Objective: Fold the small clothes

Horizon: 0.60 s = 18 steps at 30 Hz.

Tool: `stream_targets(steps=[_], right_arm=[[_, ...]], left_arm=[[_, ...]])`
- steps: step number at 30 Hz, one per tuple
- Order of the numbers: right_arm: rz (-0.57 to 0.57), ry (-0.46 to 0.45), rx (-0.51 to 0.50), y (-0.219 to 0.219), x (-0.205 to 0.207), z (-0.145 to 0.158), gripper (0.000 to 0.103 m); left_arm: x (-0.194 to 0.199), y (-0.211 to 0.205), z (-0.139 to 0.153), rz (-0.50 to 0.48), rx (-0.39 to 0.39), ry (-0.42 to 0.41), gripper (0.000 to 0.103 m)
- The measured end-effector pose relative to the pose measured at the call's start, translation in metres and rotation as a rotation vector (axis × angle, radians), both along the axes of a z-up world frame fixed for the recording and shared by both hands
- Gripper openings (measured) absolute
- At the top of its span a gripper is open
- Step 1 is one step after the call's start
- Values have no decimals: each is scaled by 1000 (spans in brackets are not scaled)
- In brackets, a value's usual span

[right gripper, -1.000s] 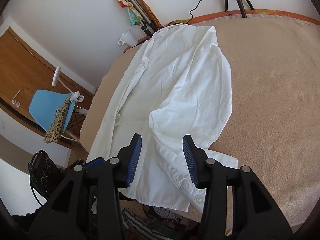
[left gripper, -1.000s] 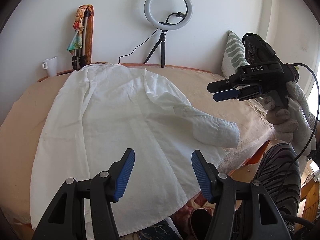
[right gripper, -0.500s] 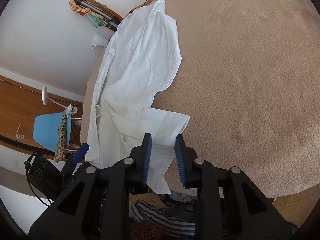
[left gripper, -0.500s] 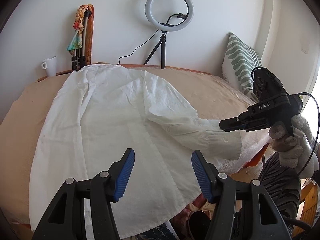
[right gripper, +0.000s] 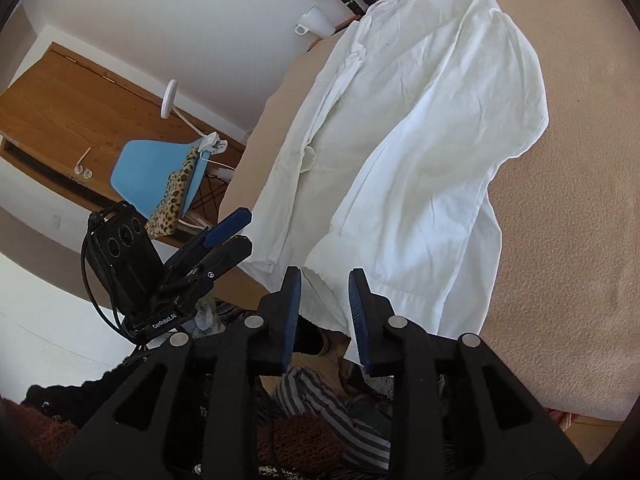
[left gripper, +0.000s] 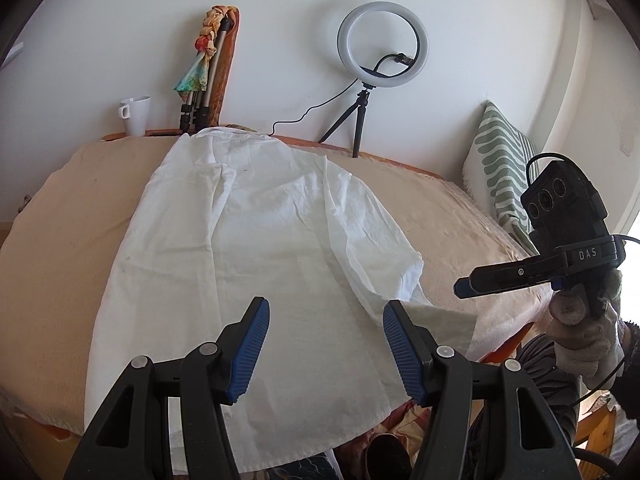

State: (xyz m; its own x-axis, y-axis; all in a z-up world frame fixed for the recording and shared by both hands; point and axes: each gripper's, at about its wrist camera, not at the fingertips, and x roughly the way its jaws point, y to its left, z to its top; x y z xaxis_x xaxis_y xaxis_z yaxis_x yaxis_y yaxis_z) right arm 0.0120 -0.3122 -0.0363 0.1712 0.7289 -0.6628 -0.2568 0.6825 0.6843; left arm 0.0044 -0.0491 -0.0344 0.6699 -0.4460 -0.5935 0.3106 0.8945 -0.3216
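Note:
A white long-sleeved shirt [left gripper: 256,248] lies flat on a beige bed cover [left gripper: 452,220], its hem hanging over the near edge. Its right sleeve [left gripper: 404,280] is folded back, cuff near the bed's front edge. My left gripper [left gripper: 326,344] is open and empty above the hem. My right gripper [right gripper: 324,304] is open and empty over the hem beside the sleeve cuff [right gripper: 440,308]; it also shows in the left wrist view [left gripper: 466,286], off the bed's right edge. The left gripper shows in the right wrist view [right gripper: 236,232].
A ring light on a tripod [left gripper: 382,46], a white mug [left gripper: 136,114] and a folded tripod with a scarf [left gripper: 204,80] stand at the headboard. A green-patterned pillow [left gripper: 500,168] leans at the right. A blue chair [right gripper: 160,168] stands beyond the bed.
My right gripper held the sleeve cuff half a second ago, has let it go and drawn back to the right. The sleeve now lies folded nearer the shirt's body. My left gripper stayed open.

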Motion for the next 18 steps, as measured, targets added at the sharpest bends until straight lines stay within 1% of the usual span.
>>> stream_targets(steps=[1,2,3,4,6,9,12,14,16,18], right_arm=[[-14,-2,25,-7,3,2,45],[-31,7,52,-15,7,2,45],[-56,19,57,-21,13,1,45],[-83,27,43,-27,17,-1,45],[-102,34,23,-29,25,-5,45],[-137,-11,-70,-30,39,-1,45],[-159,-46,-130,-33,64,8,45],[-162,-85,-199,-33,86,16,45],[-181,-114,-260,-35,108,21,45],[-180,-136,-292,-37,133,25,45]], left_arm=[[0,1,0,-2,-10,4,62],[0,1,1,-2,-17,7,62],[0,1,1,-3,-19,8,62],[0,0,2,-6,-20,8,62],[0,-3,1,-24,-28,20,62],[2,-9,-4,-70,-75,73,65],[2,-17,-13,-87,-64,105,65],[4,-20,-22,-102,-89,144,65],[6,-21,-31,-105,-111,183,63],[8,-24,-38,-109,-113,211,57]])
